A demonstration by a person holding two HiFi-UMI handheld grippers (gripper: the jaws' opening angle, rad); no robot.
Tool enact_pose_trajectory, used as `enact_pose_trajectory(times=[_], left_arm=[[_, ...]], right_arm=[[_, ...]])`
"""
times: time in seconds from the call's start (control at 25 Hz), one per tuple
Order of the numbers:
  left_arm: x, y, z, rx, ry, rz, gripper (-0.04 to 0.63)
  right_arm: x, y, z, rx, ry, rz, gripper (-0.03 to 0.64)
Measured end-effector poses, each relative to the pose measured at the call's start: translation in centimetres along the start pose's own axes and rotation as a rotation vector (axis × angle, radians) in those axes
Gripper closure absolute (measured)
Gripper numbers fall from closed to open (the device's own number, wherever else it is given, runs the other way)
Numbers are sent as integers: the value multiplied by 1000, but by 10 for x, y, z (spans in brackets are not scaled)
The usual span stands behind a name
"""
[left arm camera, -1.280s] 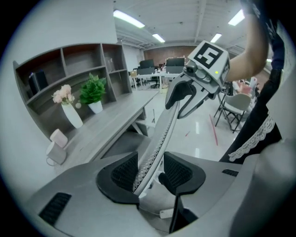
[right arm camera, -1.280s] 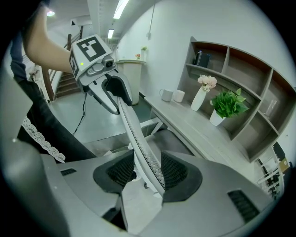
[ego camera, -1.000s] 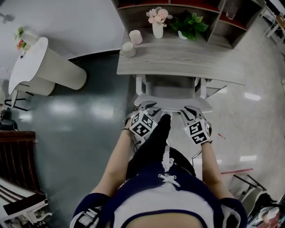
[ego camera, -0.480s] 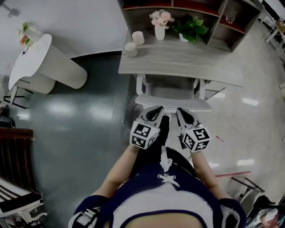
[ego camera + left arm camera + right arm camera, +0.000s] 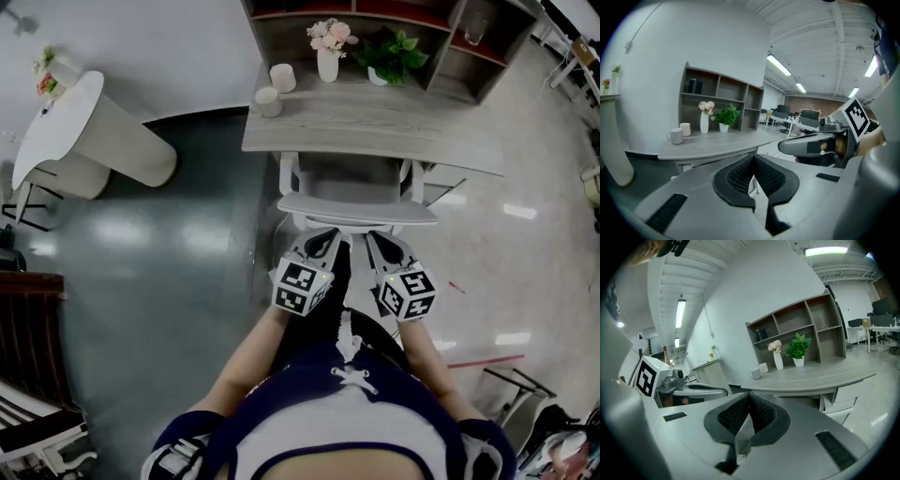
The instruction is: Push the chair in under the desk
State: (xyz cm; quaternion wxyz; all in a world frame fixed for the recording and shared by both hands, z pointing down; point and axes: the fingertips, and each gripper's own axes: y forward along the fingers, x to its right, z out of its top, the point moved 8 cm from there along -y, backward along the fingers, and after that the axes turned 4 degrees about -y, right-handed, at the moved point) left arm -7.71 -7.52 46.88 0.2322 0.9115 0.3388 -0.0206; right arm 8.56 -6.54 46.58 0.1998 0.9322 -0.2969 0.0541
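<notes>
While we stand right behind the chair (image 5: 356, 208), its seat sits under the worktop (image 5: 375, 131). Only its white back pokes out at the near edge. So the chair looks pushed in, or almost. We think one more little shove is all that can be left.

We hold the left gripper (image 5: 322, 240) and the right gripper (image 5: 382, 244) side by side, both aimed at the worktop, just on our side of the chair back. They are very near the back, but we cannot tell if they touch it. The jaws of both are closed tight, with nothing between them. We think that makes sense. Closed jaws make a blunt tip that is good for pushing. A wide chair needs a push on both sides, so it goes in straight and does not twist.

At the far side of the worktop stand a white vase of pink flowers (image 5: 327, 56), a green plant (image 5: 394, 52), a cup (image 5: 269, 101) and a second cup (image 5: 282, 77). Behind them rises a shelf unit (image 5: 291, 33). All these are well apart from the chair, so a soft push should not hurt them. A hard bump against the worktop could make the vase wobble.

Under the worktop, at its right end, we see something white like a drawer box (image 5: 841, 406). The chair could catch on it if it slides in crooked. To the left of the worktop stands a round white table (image 5: 66, 122), well out of the way.
</notes>
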Motion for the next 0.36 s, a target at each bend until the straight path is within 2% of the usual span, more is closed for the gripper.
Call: enact_pose_trajectory(times=[0.36], left_arm=[[18,6,-15,-50,36,-35,586]], right_arm=[[0,-14,-12,-11,8,-9,607]])
